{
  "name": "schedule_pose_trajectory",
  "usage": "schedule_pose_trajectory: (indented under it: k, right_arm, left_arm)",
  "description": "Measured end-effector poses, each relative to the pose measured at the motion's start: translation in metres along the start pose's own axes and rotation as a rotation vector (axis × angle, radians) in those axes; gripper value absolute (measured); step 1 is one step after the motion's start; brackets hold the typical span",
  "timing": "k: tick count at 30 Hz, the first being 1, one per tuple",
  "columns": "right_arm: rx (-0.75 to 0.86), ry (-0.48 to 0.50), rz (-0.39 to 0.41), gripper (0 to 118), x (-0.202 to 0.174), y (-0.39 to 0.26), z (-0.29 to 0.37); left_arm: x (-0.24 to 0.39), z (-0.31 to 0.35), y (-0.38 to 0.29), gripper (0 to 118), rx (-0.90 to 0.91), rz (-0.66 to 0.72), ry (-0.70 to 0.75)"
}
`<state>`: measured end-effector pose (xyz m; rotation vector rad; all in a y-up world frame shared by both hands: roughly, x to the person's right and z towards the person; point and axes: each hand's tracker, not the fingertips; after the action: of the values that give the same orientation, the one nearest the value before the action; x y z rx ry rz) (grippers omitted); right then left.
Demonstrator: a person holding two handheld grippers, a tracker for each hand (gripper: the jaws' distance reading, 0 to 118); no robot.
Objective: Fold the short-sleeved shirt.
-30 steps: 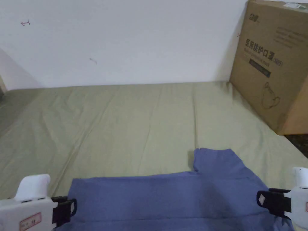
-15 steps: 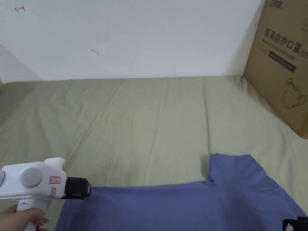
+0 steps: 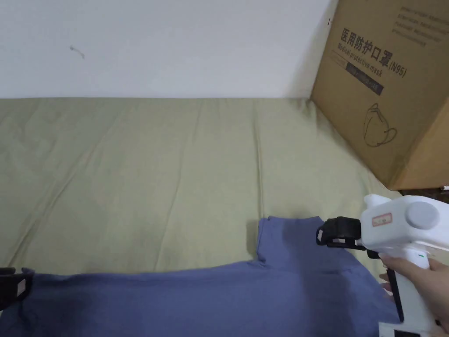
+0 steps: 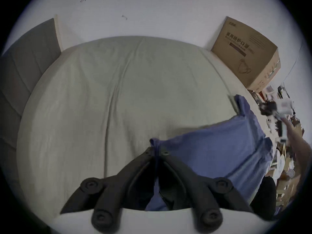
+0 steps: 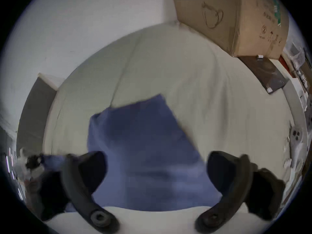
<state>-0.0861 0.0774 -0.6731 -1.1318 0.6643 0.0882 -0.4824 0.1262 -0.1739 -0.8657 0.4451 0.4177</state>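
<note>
In the head view, the blue short-sleeved cotton shirt (image 3: pixel 197 298) lies spread along the near edge of the pale green bed sheet (image 3: pixel 153 175), one sleeve (image 3: pixel 289 239) jutting toward the wall. A second ago both grippers sat at the shirt's two lower ends; the right gripper (image 3: pixel 323 233) has since come up to the outer edge of that sleeve, held by a hand (image 3: pixel 416 281), though whether it touches the cloth I cannot tell. That suggests the sleeve is about to be folded inward, an early step of the fold. The left gripper (image 3: pixel 15 287) sits at the frame's left edge on the shirt's corner.

In the left gripper view, the left gripper (image 4: pixel 157 153) is pressed together, pinching a gathered fold of the blue shirt (image 4: pixel 211 153) between its jaws. The large brown cardboard box (image 4: pixel 244 52) stands closed against the white wall at the bed's far right corner, so its contents are hidden.

In the right gripper view, which is blurred, the right gripper (image 5: pixel 156 165) is spread wide, with the blue sleeve (image 5: pixel 140 133) lying below the gap and nothing pinched.
</note>
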Motion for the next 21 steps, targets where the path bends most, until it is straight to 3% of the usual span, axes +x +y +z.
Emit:
schedule_pose_trajectory:
  k: [2,4,6,8,9,10,11,13,15,17,21]
  right_arm:
    - [-0.071,-0.087,-0.051,113,0.009,0.021,-0.021]
    - [-0.123,-0.101,-0.038,113,0.006,0.016,-0.043]
    - [-0.157,-0.125,0.038,106,-0.003,0.012,-0.053]
    - [-0.160,-0.185,0.153,90,-0.017,0.009,-0.054]
    - [-0.142,-0.188,0.200,75,-0.021,0.007,-0.050]
    - [-0.115,-0.163,0.225,48,-0.025,0.005,-0.042]
    - [-0.107,-0.125,0.232,0,-0.029,0.004,-0.035]
    - [-0.090,-0.018,0.215,0,-0.039,-0.010,-0.009]
    - [-0.040,-0.038,0.269,0,-0.047,-0.023,0.016]
    - [0.009,-0.020,0.272,0,-0.040,-0.021,0.045]
    - [0.103,0.080,0.091,0,-0.010,-0.039,0.117]
  left_arm:
    - [-0.002,0.009,0.000,2,0.013,0.015,0.001]
    - [-0.004,0.012,-0.001,2,0.024,0.042,-0.010]
    - [-0.007,0.012,-0.002,2,0.022,0.057,-0.019]
    - [-0.008,0.009,-0.003,2,0.015,0.069,-0.022]
    - [-0.008,0.008,-0.004,2,0.014,0.070,-0.021]
    - [-0.008,0.009,-0.006,2,0.016,0.070,-0.020]
    - [-0.007,0.008,-0.007,2,0.020,0.073,-0.016]
    - [-0.006,0.012,-0.009,2,0.027,0.080,-0.019]
    - [-0.004,0.018,-0.012,2,0.035,0.090,-0.023]
    - [-0.003,0.031,-0.017,2,0.064,0.132,-0.035]
    - [0.001,0.063,-0.033,2,0.104,0.151,-0.049]
